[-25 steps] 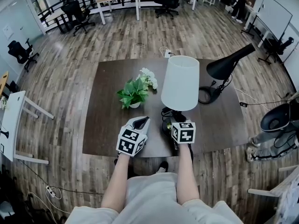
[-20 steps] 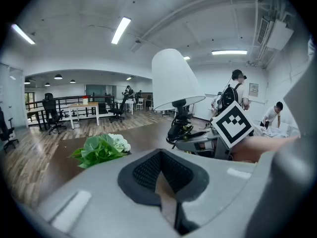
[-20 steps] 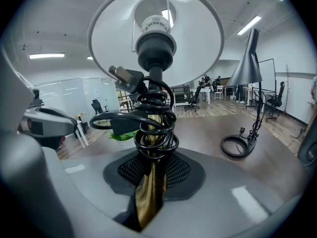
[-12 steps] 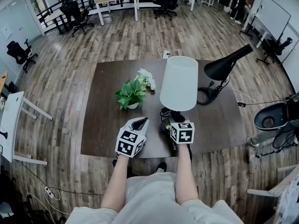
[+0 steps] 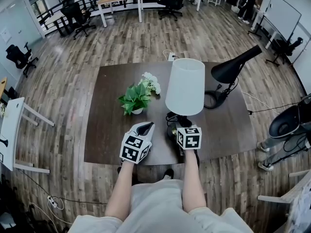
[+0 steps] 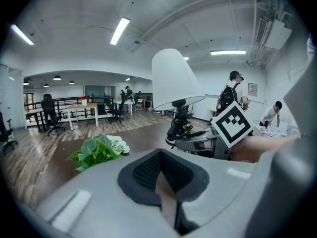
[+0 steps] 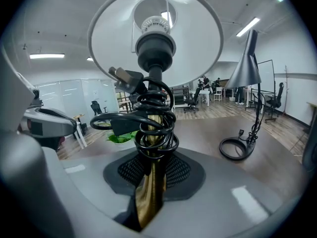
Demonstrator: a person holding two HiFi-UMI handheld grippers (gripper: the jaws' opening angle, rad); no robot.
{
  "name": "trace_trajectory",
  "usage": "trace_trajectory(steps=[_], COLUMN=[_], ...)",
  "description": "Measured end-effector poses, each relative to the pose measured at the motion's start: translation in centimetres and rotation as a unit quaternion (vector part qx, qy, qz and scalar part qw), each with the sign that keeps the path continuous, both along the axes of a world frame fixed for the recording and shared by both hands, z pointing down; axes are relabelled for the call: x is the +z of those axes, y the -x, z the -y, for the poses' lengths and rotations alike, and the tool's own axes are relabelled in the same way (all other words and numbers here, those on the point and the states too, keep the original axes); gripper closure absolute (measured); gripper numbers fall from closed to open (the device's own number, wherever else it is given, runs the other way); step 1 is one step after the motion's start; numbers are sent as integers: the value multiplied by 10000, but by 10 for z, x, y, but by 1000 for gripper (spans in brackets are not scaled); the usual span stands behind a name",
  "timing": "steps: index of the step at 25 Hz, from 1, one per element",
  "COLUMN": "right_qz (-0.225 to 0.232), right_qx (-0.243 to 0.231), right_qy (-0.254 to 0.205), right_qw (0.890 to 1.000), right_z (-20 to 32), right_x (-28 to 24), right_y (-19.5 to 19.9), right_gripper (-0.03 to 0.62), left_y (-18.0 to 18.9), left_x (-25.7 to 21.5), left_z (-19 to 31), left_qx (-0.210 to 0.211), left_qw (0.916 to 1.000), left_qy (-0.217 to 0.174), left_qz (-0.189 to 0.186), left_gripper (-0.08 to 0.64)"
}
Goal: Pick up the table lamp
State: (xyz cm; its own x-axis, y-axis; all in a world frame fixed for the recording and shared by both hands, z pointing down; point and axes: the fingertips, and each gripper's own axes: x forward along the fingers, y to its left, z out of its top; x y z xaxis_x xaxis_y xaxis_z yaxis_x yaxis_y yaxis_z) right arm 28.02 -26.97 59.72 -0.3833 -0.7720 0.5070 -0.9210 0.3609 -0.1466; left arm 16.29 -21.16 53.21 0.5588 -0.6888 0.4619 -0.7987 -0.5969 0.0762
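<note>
The table lamp has a white cone shade [image 5: 185,86] [image 7: 156,33], a brass stem [image 7: 150,192] and a black cord [image 7: 148,128] coiled round the stem. It stands upright over the near middle of the dark table [image 5: 109,140]. My right gripper [image 5: 179,128] [image 7: 151,182] is shut on the brass stem below the cord coil, and its body hides the lamp's base. My left gripper [image 5: 147,126] [image 6: 161,180] hovers just left of the lamp, shut, with nothing between its pads. In the left gripper view the lamp [image 6: 173,81] rises to the right, above the right gripper's marker cube.
A small potted plant [image 5: 138,97] [image 6: 96,150] sits left of the lamp. A black desk lamp [image 5: 233,67] with a ring base [image 5: 215,99] [image 7: 237,148] stands at the table's right rear. Office chairs and other tables surround it on the wood floor.
</note>
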Motion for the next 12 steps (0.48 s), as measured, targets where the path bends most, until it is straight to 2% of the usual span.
trace_trajectory(steps=[12], right_qz=[-26], right_qx=[-163], right_qy=[-85], right_qw=[9998], right_z=[-6], right_x=[-1], right_y=[6], right_gripper=[489], left_y=[-2], left_x=[5], left_z=[-6], left_qx=[24], left_qw=[10000], left_qy=[42], left_qz=[10], left_gripper=[560])
